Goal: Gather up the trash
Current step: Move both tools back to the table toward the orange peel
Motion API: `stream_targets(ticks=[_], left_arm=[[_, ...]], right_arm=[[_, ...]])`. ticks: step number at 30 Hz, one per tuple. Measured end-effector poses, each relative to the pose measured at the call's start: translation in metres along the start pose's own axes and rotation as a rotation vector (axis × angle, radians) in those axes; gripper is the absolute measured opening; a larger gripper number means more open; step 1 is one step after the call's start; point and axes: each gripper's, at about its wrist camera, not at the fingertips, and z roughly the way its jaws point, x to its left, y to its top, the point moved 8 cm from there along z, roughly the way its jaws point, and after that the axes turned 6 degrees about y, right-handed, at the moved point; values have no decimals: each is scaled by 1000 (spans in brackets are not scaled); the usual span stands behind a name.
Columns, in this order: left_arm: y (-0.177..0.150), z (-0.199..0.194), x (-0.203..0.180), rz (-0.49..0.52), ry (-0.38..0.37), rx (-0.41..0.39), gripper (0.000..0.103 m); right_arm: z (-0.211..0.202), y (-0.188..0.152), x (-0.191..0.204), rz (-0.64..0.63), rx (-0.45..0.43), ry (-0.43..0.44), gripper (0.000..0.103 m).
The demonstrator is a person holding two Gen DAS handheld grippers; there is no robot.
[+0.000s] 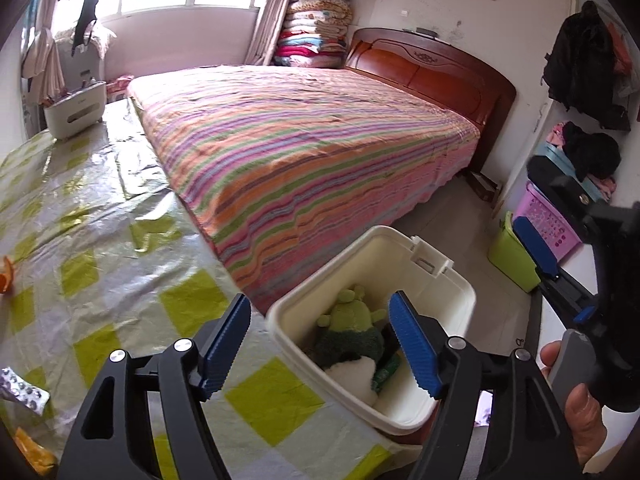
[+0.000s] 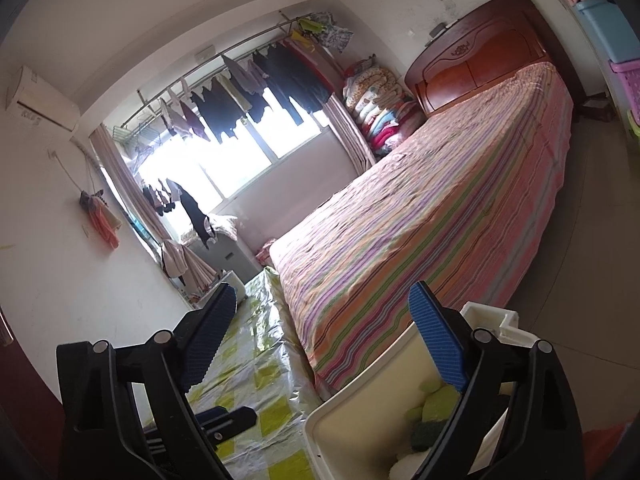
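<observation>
A white plastic bin (image 1: 448, 280) stands beside the table edge, holding a green plush toy (image 1: 352, 316) and other bits. My left gripper (image 1: 320, 346) is open and empty, held above the table edge and the bin's near rim. A silver blister pack (image 1: 22, 390), an orange scrap (image 1: 6, 274) and a yellow-orange wrapper (image 1: 34, 452) lie at the table's left. The right gripper (image 1: 536, 248) shows at the right of the left wrist view, held by a hand. In its own view the right gripper (image 2: 324, 340) is open and empty above the bin (image 2: 360, 400).
The table has a shiny green-checked cloth (image 1: 100, 240). A white tissue box (image 1: 76, 114) stands at its far end. A striped bed (image 1: 312, 148) runs alongside. A green bin (image 1: 512, 256) and a purple basket (image 1: 548, 220) stand on the floor at right.
</observation>
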Motion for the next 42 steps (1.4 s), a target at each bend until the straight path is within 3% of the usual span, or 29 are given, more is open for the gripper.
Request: stream_targets(ticks=[10,16,26,34,42], left_arm=[[4,-27,86,-112,103,-36,71],[1,-56,164,-224,202,-70,71],[-38,-99,287,-420,343,-71,71],[-70,-114,346,-513,421,-51,71],[-89,-126,382,-592,456,-44,71]], right_arm=[[29,-33,32,-39,90,51,87],[54,-62,69,-81,175,108,87],[83,-109,124,-136,296,190,87],[117,-162,176,-213,464,288,87],[157,-219,244,-339,647,408,87]])
